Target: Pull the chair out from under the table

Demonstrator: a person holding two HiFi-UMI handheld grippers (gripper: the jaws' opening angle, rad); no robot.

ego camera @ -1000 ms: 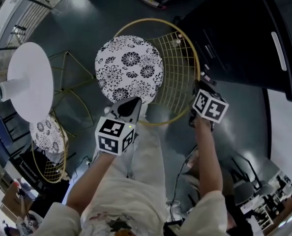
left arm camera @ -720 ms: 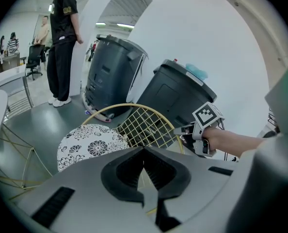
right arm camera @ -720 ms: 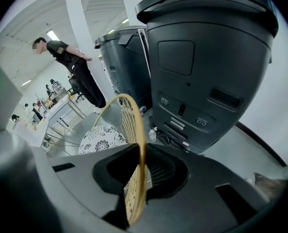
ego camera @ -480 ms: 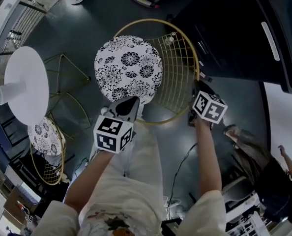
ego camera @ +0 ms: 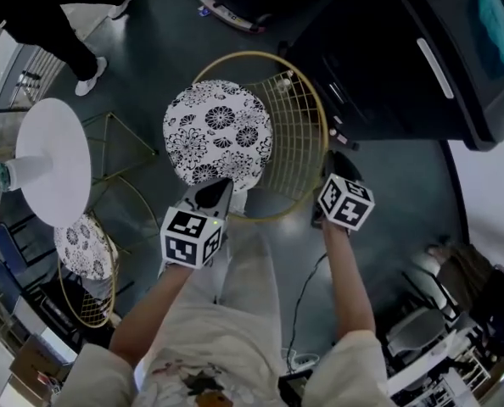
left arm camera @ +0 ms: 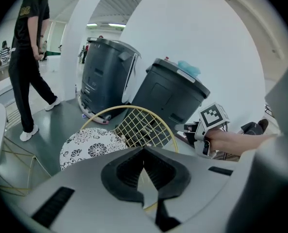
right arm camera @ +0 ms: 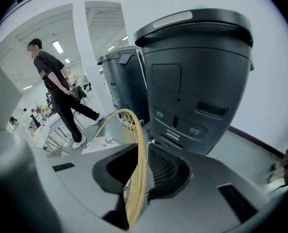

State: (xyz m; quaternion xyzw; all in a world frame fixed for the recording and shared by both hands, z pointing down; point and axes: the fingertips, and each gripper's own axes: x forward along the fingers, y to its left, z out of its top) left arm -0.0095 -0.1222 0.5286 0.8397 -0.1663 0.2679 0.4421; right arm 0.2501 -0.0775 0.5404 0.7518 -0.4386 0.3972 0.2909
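Nearest the body, the left gripper is seen with its fingers drawn almost together. A sliver of the gold rim shows low in the narrow gap between them, so the near arc of the hoop appears to be gripped there. The right gripper is held slightly farther out, and its fingers are closed on the gold rim, which runs lengthwise between them. Both holds are on the one chair that is to be moved, a gold wire shell with a round flowered cushion. It lies straight ahead of the fingers, away from the body. The hoop is spanned from its near edge, held by the left, to its right side, held by the right, so the left hand is the nearer one. A pull toward the body is judged to be what the next move calls for. The chair stands on the floor to the right of the round white counter, near its wire legs but not beneath its top, so little of the task is judged to remain. Counted in all: two grippers, two matching chairs, the second chair being beside the counter, and one counter. Beyond are two large dark bins and one person walking.
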